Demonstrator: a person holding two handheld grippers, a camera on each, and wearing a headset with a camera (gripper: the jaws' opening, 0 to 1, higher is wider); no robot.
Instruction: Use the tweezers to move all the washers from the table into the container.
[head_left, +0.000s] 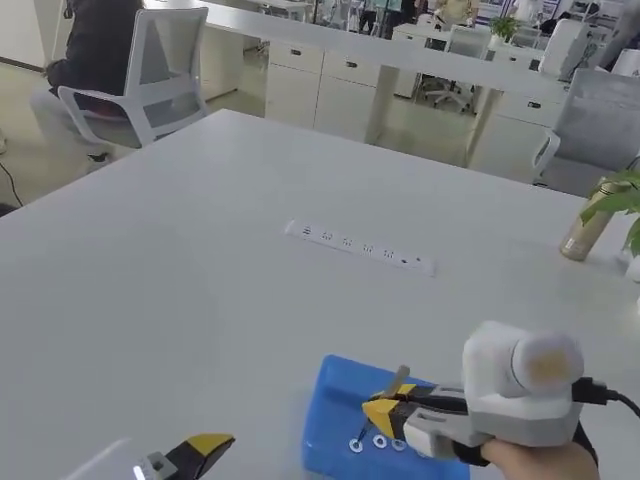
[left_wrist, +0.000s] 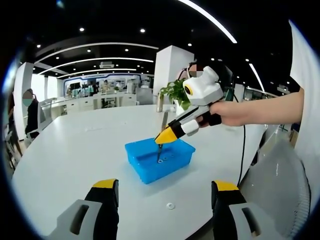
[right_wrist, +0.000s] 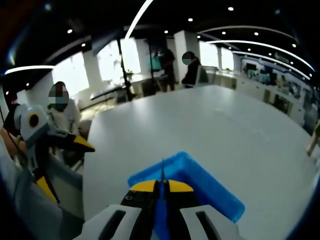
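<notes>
Our right gripper (left_wrist: 165, 136) clamps the tweezers (left_wrist: 159, 151), our left gripper (left_wrist: 165, 185) gapes empty; we reckon the washer (left_wrist: 170, 205) light, slippery, best pinched across its ring.

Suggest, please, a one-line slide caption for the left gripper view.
The right gripper holds tweezers tip-down into the blue container; one washer lies on the table by the open left gripper.

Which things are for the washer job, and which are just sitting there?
For the job: tweezers in the right gripper, blue container, washers inside it, loose washer on the table, open left gripper.

Just sitting there: power strip, bottle, plant, chair.
</notes>
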